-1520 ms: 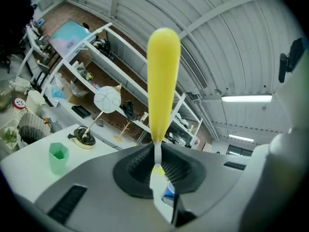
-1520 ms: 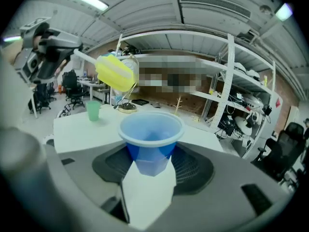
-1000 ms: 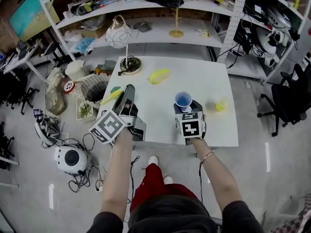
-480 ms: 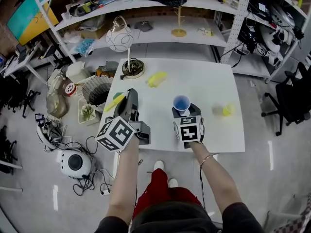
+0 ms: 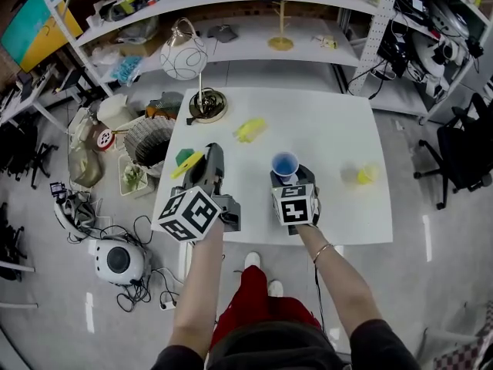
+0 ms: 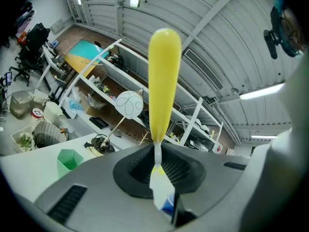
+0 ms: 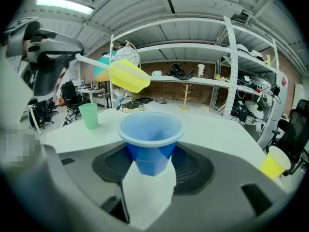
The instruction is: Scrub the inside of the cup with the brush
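My right gripper (image 5: 290, 177) is shut on a blue cup (image 5: 285, 163) and holds it upright over the white table (image 5: 331, 137). In the right gripper view the blue cup (image 7: 151, 140) sits between the jaws with its open mouth up and nothing inside. My left gripper (image 5: 206, 160) is shut on the thin white stem of a yellow brush (image 5: 187, 165), whose yellow end points away to the upper left. The yellow brush (image 6: 164, 81) stands straight out from the left jaws. Left of the cup and apart from it, the brush (image 7: 128, 75) hangs above rim height.
A green cup (image 5: 183, 156) stands near the table's left edge, a yellow cup (image 5: 367, 173) at the right. A yellow object (image 5: 249, 129) and a globe lamp (image 5: 202, 102) sit at the back. Shelves stand behind; a basket (image 5: 148, 139) and clutter lie on the floor to the left.
The left gripper with the brush has edged right, closer to the right gripper. The cup stays held in much the same spot. The head view has shifted a little.
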Available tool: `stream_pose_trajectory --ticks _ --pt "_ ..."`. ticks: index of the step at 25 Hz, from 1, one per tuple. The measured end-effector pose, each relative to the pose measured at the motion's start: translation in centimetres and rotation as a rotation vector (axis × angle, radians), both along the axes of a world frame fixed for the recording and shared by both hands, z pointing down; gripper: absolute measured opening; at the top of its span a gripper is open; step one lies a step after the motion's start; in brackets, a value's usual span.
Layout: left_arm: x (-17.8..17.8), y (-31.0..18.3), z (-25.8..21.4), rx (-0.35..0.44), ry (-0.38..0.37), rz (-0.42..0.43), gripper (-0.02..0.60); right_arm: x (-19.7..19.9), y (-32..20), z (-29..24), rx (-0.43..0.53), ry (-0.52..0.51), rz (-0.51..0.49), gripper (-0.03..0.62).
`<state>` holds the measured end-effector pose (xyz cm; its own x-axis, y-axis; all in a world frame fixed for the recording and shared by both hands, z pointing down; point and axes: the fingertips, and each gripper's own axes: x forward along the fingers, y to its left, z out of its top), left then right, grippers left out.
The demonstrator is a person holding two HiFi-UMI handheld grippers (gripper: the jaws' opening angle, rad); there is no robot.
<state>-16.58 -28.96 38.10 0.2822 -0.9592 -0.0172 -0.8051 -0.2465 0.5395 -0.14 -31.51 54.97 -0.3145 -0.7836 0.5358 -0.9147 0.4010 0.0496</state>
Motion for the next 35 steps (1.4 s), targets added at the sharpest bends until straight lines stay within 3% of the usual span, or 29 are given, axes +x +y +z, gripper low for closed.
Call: stream_pose_trajectory --ticks 16,35 --pt "-0.4 -4.1 2.6 -0.055 -0.01 0.058 0.04 -1.3 -3.3 3.1 -0.06 0.026 0.027 0.252" --pt "0.9 -6.7 4.0 -0.077 -0.015 0.108 0.04 -0.1 -5.3 4.8 -0.095 0.025 0.072 0.252"
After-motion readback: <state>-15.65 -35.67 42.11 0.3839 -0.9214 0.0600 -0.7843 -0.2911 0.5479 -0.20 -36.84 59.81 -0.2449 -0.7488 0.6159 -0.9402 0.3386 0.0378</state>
